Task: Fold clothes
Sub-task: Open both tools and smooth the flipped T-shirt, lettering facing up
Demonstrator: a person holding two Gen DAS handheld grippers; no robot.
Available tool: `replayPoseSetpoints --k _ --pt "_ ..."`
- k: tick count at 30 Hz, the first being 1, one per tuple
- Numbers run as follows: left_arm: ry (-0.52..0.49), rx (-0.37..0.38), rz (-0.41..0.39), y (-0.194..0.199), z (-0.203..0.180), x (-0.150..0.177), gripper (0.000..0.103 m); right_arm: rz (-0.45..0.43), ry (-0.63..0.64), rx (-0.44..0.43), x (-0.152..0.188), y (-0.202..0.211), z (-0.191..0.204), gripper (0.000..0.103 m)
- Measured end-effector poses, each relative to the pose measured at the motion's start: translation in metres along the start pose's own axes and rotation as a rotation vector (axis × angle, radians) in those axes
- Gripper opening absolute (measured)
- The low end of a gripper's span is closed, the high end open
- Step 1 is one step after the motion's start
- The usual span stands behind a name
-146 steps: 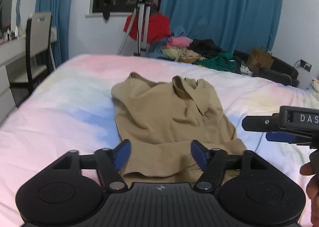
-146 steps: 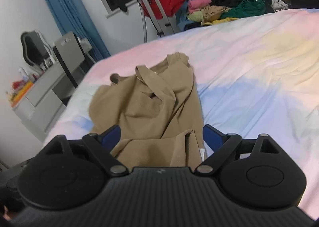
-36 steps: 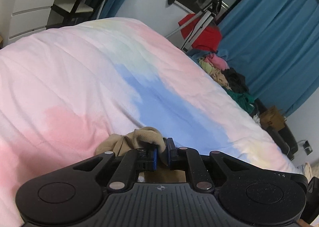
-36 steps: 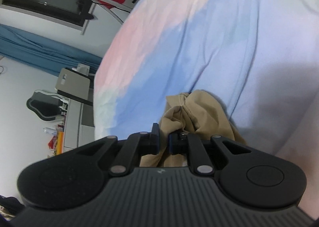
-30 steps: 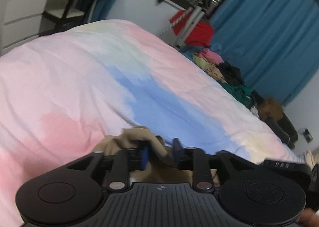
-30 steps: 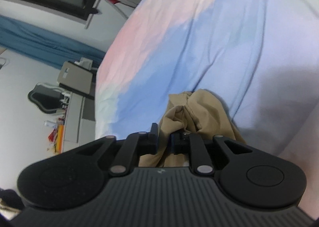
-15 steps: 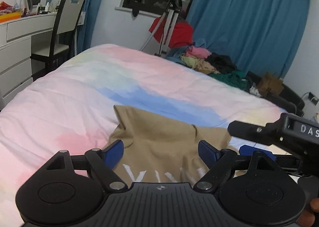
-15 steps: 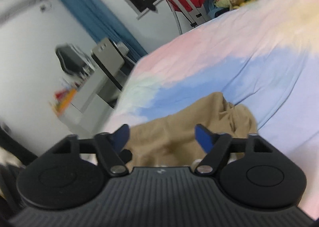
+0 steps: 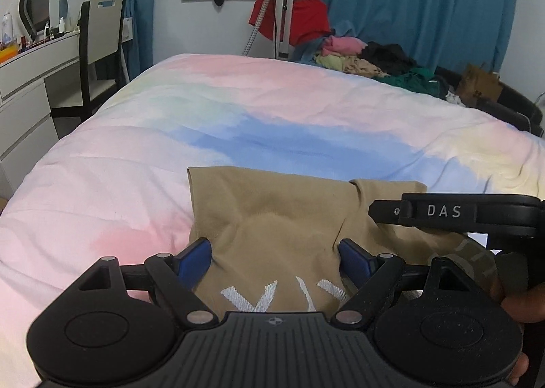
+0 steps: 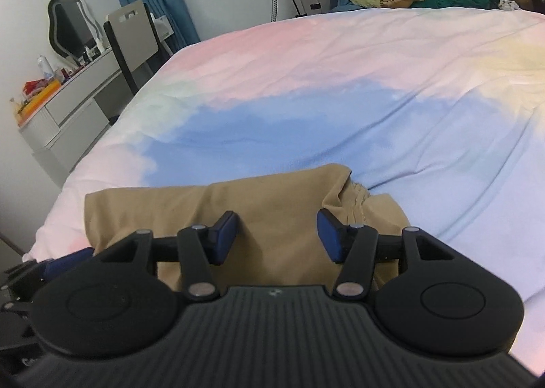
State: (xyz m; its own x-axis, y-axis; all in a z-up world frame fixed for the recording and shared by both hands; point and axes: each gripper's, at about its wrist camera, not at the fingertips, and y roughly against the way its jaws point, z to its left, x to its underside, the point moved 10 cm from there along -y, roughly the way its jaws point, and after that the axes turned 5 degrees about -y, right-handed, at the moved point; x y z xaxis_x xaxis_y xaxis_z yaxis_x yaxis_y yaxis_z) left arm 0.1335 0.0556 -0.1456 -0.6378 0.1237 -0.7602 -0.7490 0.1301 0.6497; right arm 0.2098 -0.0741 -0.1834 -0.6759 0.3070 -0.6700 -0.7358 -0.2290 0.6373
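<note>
Both grippers have let go since a second ago, when each was pinched on a bunch of tan cloth; the garment, then gathered at the fingertips, now lies spread and folded on the bed.

No basket or box takes part: the tan garment [image 9: 272,214] lies straight on the pastel duvet [image 9: 238,108], and the only other clothes are a loose heap [image 9: 371,62] past the bed's far edge at about 1 o'clock in the left view, beside a brown paper bag [image 9: 478,84] whose contents cannot be seen.

From the left camera the left gripper [image 9: 275,253] has its blue pads [image 9: 192,257] spread wide and grips nothing. The garment fills the gap between them and runs on toward 12 o'clock, its far folded edge straight; white lettering on the cloth shows near the gripper body at 6 o'clock. Whether the pads touch the cloth cannot be told.

From the right camera the right gripper [image 10: 276,234] is likewise wide apart and empty, held low over the garment [image 10: 190,207], which stretches from 9 o'clock to a rumpled end at about 2 o'clock of the fingers.

In the left view the right gripper's body [image 9: 453,212], marked DAS, sits level at 3 o'clock just above the cloth, with a hand [image 9: 523,303] wrapped on its handle at 4 o'clock.
</note>
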Motion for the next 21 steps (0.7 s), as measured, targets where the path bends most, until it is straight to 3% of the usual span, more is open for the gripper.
replayPoseSetpoints --k 10,16,21 --pt "0.011 0.01 -0.048 0.035 -0.007 -0.001 0.083 -0.033 -0.029 -0.023 0.01 0.049 0.012 0.057" --pt "0.033 0.034 -0.09 0.071 -0.009 0.008 0.083 -0.071 0.048 0.0 0.026 0.093 0.018 0.057" --pt "0.046 -0.001 -0.039 0.062 -0.003 0.022 0.083 -0.023 0.086 0.027 0.049 0.087 0.015 0.056"
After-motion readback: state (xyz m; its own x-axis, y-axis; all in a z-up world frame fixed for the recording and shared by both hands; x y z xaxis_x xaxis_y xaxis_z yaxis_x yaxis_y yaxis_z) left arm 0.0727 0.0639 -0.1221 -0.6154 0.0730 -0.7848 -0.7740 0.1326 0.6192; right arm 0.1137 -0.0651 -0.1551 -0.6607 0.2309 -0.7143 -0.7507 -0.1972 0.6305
